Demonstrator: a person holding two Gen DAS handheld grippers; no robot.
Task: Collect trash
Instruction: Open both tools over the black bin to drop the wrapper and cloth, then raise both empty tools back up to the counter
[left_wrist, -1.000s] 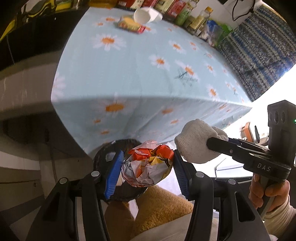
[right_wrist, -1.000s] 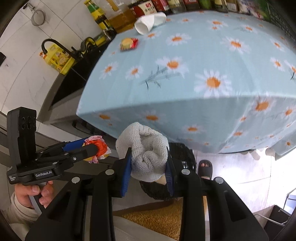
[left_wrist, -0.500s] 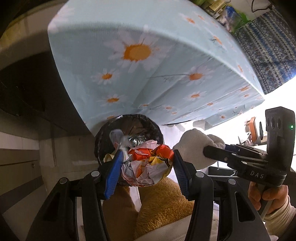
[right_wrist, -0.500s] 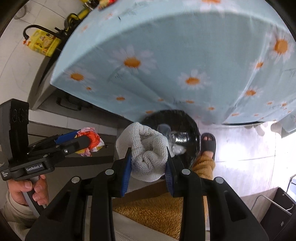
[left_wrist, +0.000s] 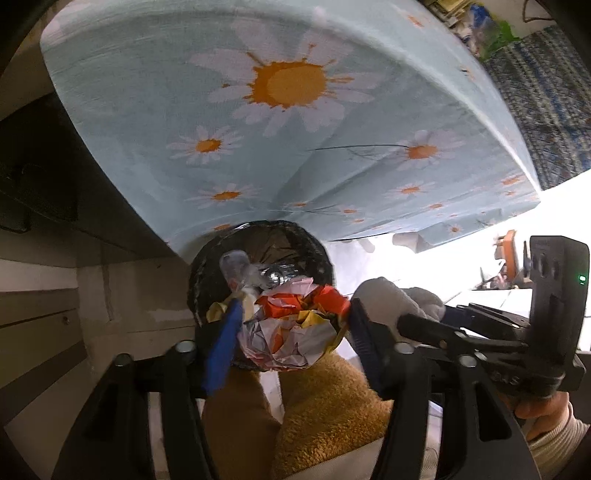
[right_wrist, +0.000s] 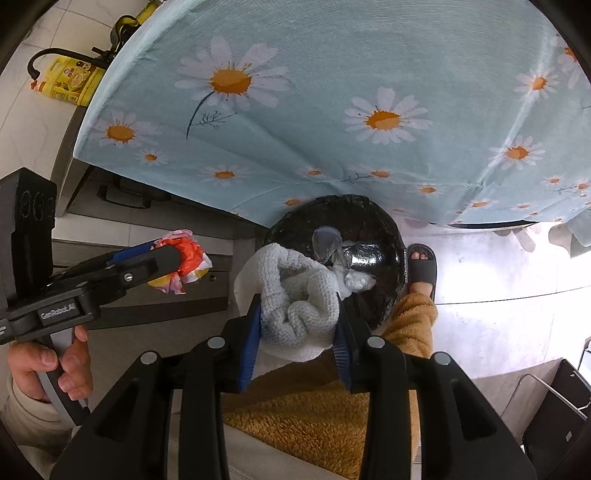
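My left gripper (left_wrist: 291, 334) is shut on a crumpled red, yellow and white wrapper (left_wrist: 295, 328), held just over the near rim of a black-lined trash bin (left_wrist: 295, 236) on the floor. The wrapper and left gripper also show in the right wrist view (right_wrist: 181, 264). My right gripper (right_wrist: 299, 332) is shut on a balled white knitted cloth (right_wrist: 295, 306), held above the near left rim of the same bin (right_wrist: 369, 218). The bin holds clear plastic and foil trash (right_wrist: 332, 243). The cloth shows in the left wrist view (left_wrist: 391, 299), right of the wrapper.
A table with a light blue daisy tablecloth (right_wrist: 332, 92) hangs over the far side of the bin. A foot in a grey sandal (right_wrist: 421, 266) stands right of the bin. A yellow oil jug (right_wrist: 66, 81) sits on the counter at far left. Orange fleece legs (right_wrist: 332, 417) are below the grippers.
Both grippers have tilted down and moved closer to the bin, which now fills more of each view. The tabletop has passed out of sight. Both still hold their items.
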